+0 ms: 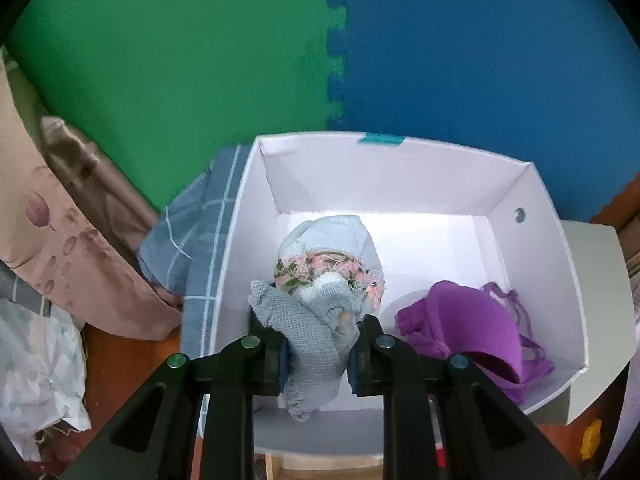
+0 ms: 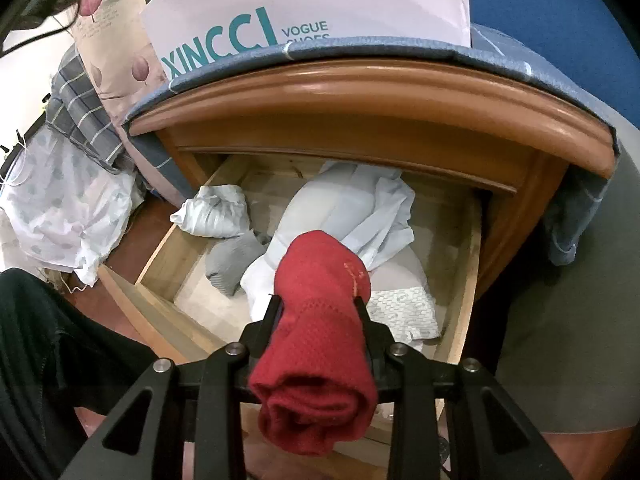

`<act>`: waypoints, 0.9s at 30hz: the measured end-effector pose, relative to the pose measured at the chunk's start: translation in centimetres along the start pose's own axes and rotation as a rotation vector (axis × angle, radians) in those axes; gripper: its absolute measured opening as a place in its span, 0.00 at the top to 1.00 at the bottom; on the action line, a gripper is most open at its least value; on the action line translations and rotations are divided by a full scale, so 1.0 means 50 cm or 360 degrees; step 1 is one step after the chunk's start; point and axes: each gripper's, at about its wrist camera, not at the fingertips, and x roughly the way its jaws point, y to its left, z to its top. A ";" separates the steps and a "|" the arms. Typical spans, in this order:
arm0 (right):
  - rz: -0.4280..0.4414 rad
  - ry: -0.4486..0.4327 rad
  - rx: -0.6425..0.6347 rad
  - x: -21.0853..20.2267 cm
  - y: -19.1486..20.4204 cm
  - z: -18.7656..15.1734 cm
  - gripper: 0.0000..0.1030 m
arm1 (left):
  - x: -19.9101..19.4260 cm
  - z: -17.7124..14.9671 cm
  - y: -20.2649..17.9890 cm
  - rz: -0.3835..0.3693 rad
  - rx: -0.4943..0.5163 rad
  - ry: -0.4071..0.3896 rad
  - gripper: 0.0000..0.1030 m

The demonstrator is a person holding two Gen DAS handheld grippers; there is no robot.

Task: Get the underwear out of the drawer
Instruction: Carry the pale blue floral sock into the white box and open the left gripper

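In the left wrist view my left gripper (image 1: 316, 344) is shut on a grey knitted garment (image 1: 312, 336) that hangs over the open white box (image 1: 256, 208). Inside the box lie a pale blue piece with a floral band (image 1: 332, 256) and a purple bra (image 1: 476, 332). In the right wrist view my right gripper (image 2: 318, 312) is shut on a rolled red knitted piece (image 2: 320, 320), held above the open wooden drawer (image 2: 160, 264). The drawer holds white and pale blue clothing (image 2: 348, 216), a white bundle (image 2: 216, 216) and a grey piece (image 2: 232, 264).
The box stands on the wooden cabinet top (image 2: 360, 92) covered with a blue checked cloth (image 1: 200, 224). Green (image 1: 180, 60) and blue foam mats (image 1: 480, 60) lie behind it. Pink flowered fabric (image 1: 60, 232) and a white patterned cloth (image 2: 68, 216) pile at the left. A person's dark sleeve (image 2: 52, 344) is low left.
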 end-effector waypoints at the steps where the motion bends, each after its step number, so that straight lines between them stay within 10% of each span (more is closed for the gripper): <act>1: 0.0002 0.0000 -0.0001 0.001 0.001 0.000 0.69 | 0.014 0.001 0.001 0.0015 -0.0008 0.0020 0.81; 13: 0.0016 0.0019 -0.0025 0.011 0.008 0.000 0.69 | 0.078 -0.004 0.001 0.0017 -0.0003 0.0140 0.65; 18: 0.0012 0.0021 -0.0028 0.011 0.008 0.000 0.69 | 0.053 -0.006 -0.007 0.0009 0.0037 0.0052 0.38; 27: -0.0018 0.0024 -0.0063 0.015 0.017 -0.001 0.69 | -0.082 -0.078 -0.012 0.0022 0.0111 -0.0228 0.36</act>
